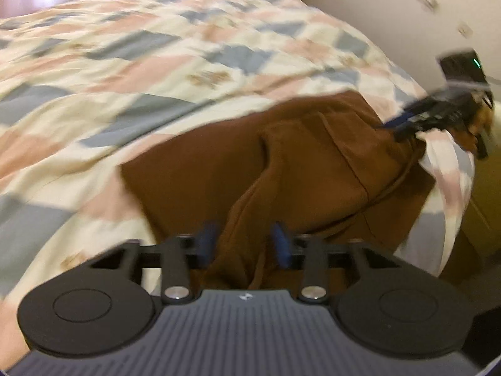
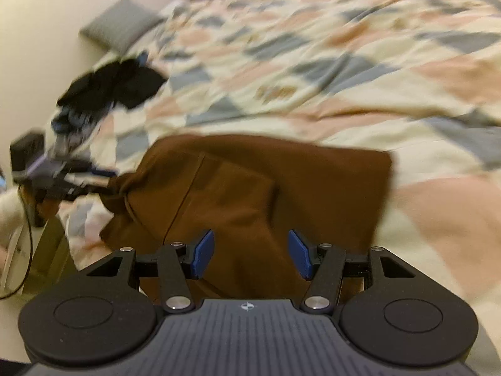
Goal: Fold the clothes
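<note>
A brown garment [image 1: 219,169] lies spread on a patchwork quilt [image 1: 156,47]. In the left wrist view a gathered bunch of it runs up between the blue pads of my left gripper [image 1: 244,242], which is shut on it. My right gripper [image 1: 404,125] shows at the garment's far right edge. In the right wrist view the brown garment [image 2: 250,181] lies flat under my right gripper [image 2: 252,255], whose pads stand wide apart and open. My left gripper [image 2: 103,178] pinches the garment's bunched left corner. Both views are blurred.
A black piece of clothing [image 2: 116,81] lies crumpled on the quilt [image 2: 344,47] near a grey pillow [image 2: 120,25] by the wall. The bed's edge [image 1: 451,188] drops off at the right of the left wrist view, with a cream wall [image 1: 375,6] behind.
</note>
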`<action>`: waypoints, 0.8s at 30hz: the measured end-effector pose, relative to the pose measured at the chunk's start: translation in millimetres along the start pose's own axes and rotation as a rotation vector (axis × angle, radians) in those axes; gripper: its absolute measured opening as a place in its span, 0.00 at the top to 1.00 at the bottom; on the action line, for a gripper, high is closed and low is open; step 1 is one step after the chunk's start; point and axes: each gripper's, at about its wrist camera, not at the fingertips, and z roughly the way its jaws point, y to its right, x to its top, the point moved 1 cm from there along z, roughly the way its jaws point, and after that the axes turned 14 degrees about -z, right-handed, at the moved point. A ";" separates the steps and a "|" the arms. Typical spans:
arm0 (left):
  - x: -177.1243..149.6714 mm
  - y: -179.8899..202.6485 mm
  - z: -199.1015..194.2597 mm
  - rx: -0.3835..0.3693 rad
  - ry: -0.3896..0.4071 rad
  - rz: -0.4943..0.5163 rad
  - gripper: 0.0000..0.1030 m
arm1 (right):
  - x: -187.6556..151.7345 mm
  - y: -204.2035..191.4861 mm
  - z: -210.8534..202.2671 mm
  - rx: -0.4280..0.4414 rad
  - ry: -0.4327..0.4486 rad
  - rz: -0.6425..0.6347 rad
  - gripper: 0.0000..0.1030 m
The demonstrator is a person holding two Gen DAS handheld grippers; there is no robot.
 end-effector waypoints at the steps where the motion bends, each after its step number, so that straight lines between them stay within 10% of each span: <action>1: 0.0 0.4 2.4 -0.015 -0.008 0.007 0.95 | -0.5 -0.1 5.5 0.016 -0.012 0.006 0.46; 3: -4.8 0.4 -3.6 -0.056 -0.009 0.015 0.95 | -5.8 -0.3 5.0 0.060 -0.022 0.039 0.83; 7: -23.6 -3.1 -18.3 -0.094 -0.056 0.032 0.95 | -16.5 -0.5 3.8 0.148 -0.042 0.105 0.93; 17: -58.4 14.0 2.9 -0.030 -0.216 0.210 0.91 | -42.8 -9.4 31.9 0.232 -0.231 0.152 0.91; 19: -54.9 21.0 -10.8 -0.055 -0.192 0.199 0.64 | -41.8 -12.3 33.8 0.215 -0.231 0.152 0.82; 24: -44.5 41.8 -28.2 -0.140 -0.065 0.113 0.56 | -34.1 -20.6 22.9 0.210 -0.112 0.195 0.50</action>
